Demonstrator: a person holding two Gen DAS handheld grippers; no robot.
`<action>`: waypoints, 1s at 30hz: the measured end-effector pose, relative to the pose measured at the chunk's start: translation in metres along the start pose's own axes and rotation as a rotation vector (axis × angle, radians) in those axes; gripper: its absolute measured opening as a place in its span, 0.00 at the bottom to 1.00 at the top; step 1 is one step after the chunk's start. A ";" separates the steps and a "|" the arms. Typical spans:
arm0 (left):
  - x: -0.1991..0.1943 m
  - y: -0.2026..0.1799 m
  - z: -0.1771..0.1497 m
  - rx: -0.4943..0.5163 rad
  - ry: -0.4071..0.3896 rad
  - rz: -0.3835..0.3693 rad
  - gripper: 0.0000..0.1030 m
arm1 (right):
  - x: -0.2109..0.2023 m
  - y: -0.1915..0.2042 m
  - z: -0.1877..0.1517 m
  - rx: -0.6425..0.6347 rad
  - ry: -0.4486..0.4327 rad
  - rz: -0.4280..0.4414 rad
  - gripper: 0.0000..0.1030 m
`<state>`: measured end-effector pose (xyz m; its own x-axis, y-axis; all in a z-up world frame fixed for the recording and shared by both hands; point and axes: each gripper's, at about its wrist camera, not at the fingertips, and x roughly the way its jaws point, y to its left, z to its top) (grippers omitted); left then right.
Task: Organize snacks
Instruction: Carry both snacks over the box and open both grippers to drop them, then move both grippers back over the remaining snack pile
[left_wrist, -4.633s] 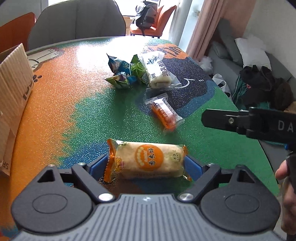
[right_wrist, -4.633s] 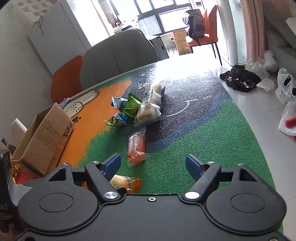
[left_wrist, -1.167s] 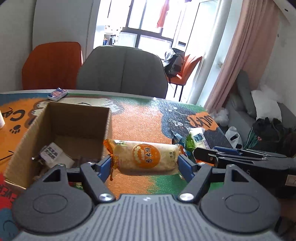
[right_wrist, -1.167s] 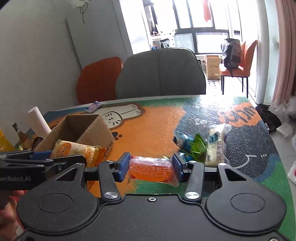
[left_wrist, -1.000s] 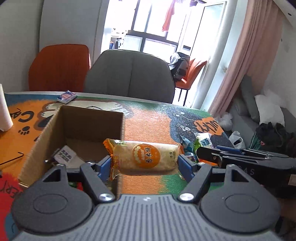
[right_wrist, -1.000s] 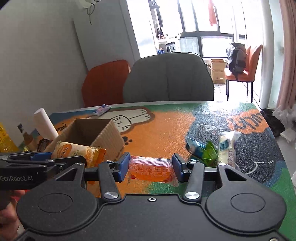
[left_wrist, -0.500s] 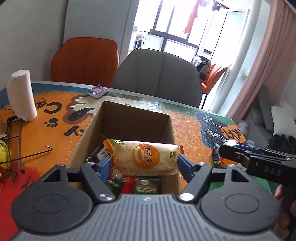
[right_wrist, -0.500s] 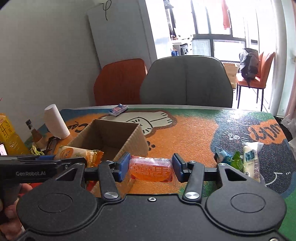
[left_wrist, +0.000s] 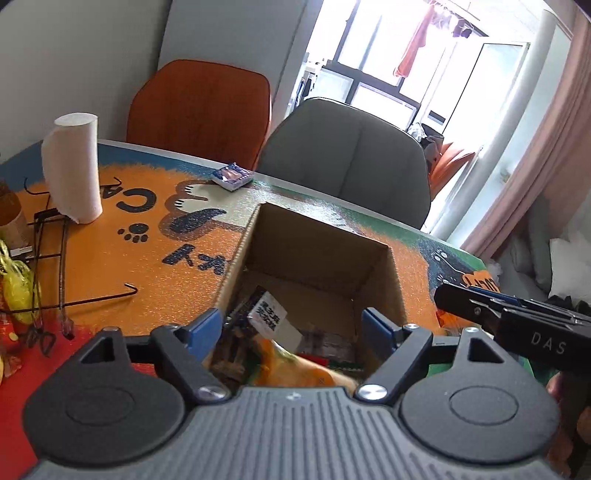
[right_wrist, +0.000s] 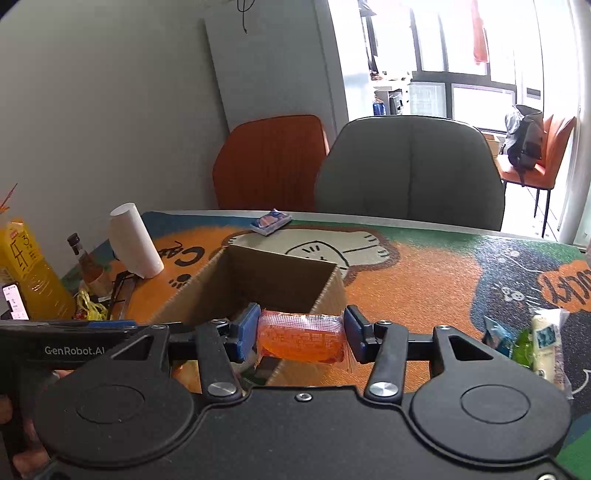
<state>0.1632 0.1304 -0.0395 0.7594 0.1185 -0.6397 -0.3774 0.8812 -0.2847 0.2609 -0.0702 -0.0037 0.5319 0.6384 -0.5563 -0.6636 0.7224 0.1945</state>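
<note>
Orange jelly pack (right_wrist: 301, 336), long axis crosswise, clamped between right gripper (right_wrist: 301, 334) fingers above cardboard box (right_wrist: 325, 291) rim; left gripper (left_wrist: 293, 326) fingers opening, empty.

We see a matt corrugated cardboard box (left_wrist: 373, 280) at centre, a grainy table mat (left_wrist: 155, 266), and glossy plastic snack wrap (right_wrist: 301, 338).

one box (left_wrist: 317, 236) — two chairs (right_wrist: 406, 166), one paper roll (left_wrist: 72, 166)
</note>
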 end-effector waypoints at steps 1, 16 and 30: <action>0.000 0.002 0.000 -0.002 -0.001 0.002 0.80 | 0.002 0.002 0.001 -0.001 -0.001 0.004 0.46; -0.007 0.027 0.004 -0.026 0.011 0.056 0.81 | 0.012 0.021 0.018 0.016 -0.036 0.055 0.68; -0.006 -0.010 -0.005 0.027 0.025 0.045 0.91 | -0.017 -0.020 -0.004 0.082 0.009 -0.012 0.75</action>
<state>0.1596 0.1187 -0.0362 0.7287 0.1470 -0.6689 -0.3958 0.8874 -0.2362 0.2627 -0.0965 -0.0018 0.5348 0.6275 -0.5659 -0.6119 0.7495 0.2528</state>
